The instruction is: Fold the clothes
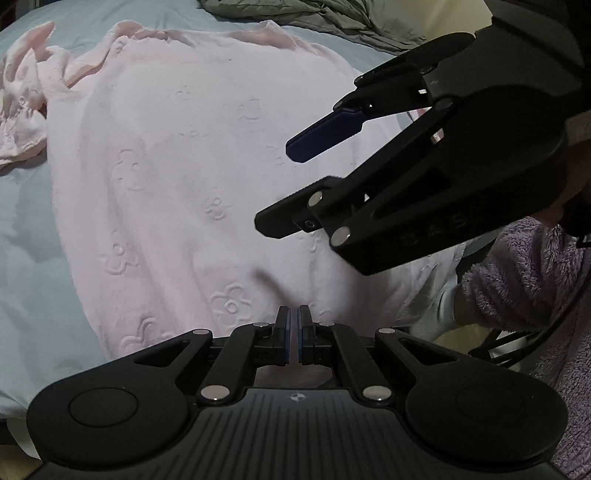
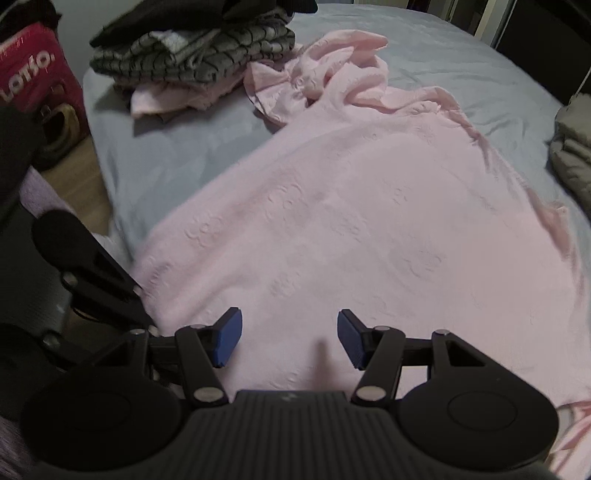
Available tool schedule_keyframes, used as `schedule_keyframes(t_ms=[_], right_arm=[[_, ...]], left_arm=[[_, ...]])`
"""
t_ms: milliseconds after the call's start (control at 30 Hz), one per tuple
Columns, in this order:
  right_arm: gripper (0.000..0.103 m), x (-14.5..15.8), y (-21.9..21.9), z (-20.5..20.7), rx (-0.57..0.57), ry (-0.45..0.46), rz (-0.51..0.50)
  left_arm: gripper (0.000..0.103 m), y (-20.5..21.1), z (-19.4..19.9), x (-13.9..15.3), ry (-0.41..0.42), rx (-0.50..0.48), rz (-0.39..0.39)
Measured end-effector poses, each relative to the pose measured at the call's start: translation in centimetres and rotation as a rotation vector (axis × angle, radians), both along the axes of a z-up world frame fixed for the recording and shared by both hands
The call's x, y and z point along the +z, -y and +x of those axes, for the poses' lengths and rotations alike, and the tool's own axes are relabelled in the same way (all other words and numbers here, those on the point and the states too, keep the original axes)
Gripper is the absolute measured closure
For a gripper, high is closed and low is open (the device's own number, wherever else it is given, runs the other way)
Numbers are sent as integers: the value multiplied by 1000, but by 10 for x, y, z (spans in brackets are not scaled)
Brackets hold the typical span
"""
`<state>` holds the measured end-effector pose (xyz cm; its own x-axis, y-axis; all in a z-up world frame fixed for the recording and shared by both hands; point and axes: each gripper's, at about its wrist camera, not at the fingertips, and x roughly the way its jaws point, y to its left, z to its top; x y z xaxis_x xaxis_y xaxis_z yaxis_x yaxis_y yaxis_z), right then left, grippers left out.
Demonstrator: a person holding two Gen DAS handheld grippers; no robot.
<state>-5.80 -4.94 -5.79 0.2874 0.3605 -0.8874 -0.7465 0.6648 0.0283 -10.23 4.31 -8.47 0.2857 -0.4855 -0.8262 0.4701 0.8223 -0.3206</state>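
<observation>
A pale pink garment (image 1: 192,177) with embossed flowers lies spread on the light blue bed sheet (image 1: 29,229), its sleeve bunched at the far left. My left gripper (image 1: 294,334) is shut on the garment's near hem. My right gripper (image 2: 289,339) is open and empty, hovering over the garment (image 2: 351,221) near its hem. It also shows in the left wrist view (image 1: 284,188) at the right, with its blue pads apart above the cloth. The left gripper's body shows at the left edge of the right wrist view.
A stack of folded grey and pink clothes (image 2: 192,55) sits at the bed's far left corner. A red bag (image 2: 33,74) stands on the floor beside the bed. A grey-green duvet (image 1: 332,18) lies at the back, and more beige bedding (image 2: 572,155) at the right.
</observation>
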Motion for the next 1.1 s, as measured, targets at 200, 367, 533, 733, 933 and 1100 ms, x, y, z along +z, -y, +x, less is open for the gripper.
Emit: schedule_keyframes(t_ms=[200, 367, 533, 733, 933, 1100], right_arm=[[43, 1, -10, -2, 7, -33, 42], [43, -7, -18, -5, 30, -32, -2], [43, -17, -17, -2, 25, -55, -27], [43, -20, -23, -2, 36, -59, -30], [43, -16, -28, -3, 44, -57, -13], [43, -9, -27, 1, 13, -87, 45]], left_arm=[[86, -18, -7, 6, 11, 39, 0], [60, -46, -18, 13, 68, 146, 30], [59, -70, -23, 18, 106, 260, 67], [74, -77, -13, 3, 1, 305, 118], [103, -69, -15, 1, 7, 251, 108], [103, -52, -16, 13, 64, 178, 37]])
